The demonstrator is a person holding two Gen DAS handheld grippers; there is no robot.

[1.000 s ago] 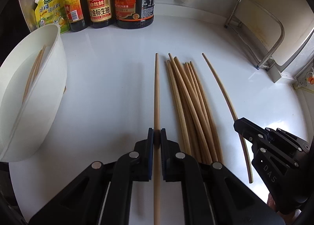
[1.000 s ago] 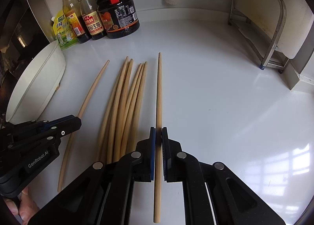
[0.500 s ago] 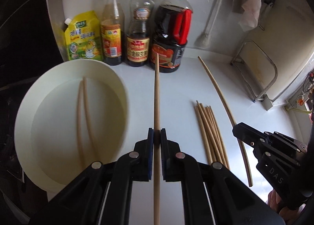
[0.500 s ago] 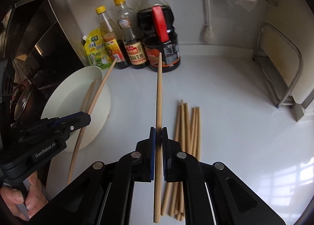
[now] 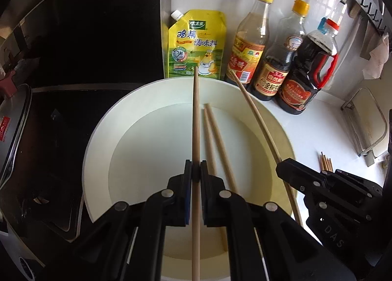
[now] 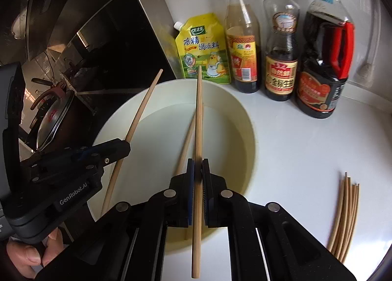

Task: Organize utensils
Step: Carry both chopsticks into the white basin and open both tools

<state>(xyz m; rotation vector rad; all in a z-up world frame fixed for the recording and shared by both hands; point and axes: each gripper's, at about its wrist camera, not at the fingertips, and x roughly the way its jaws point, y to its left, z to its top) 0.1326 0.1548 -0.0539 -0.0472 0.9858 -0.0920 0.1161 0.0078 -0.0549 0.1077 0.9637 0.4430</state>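
My left gripper (image 5: 195,170) is shut on a wooden chopstick (image 5: 196,119) and holds it above the white bowl (image 5: 156,90). My right gripper (image 6: 198,168) is shut on another chopstick (image 6: 199,114), also above the bowl (image 6: 247,134). Two chopsticks (image 5: 218,139) lie inside the bowl. In the left wrist view the right gripper (image 5: 281,168) shows at the right with its chopstick (image 5: 257,119). In the right wrist view the left gripper (image 6: 126,147) shows at the left with its chopstick (image 6: 140,114). A bundle of several chopsticks (image 6: 344,215) lies on the white counter.
A yellow seasoning pouch (image 6: 203,48), two bottles (image 6: 241,36) (image 6: 280,41) and a big dark soy sauce jug (image 6: 323,60) stand behind the bowl. A black stove with a pot lid (image 6: 52,119) lies left. A metal rack (image 5: 367,122) stands at the right.
Both grippers have carried their chopsticks from the bundle on the counter to the left, over the white bowl. The bundle now lies far right.
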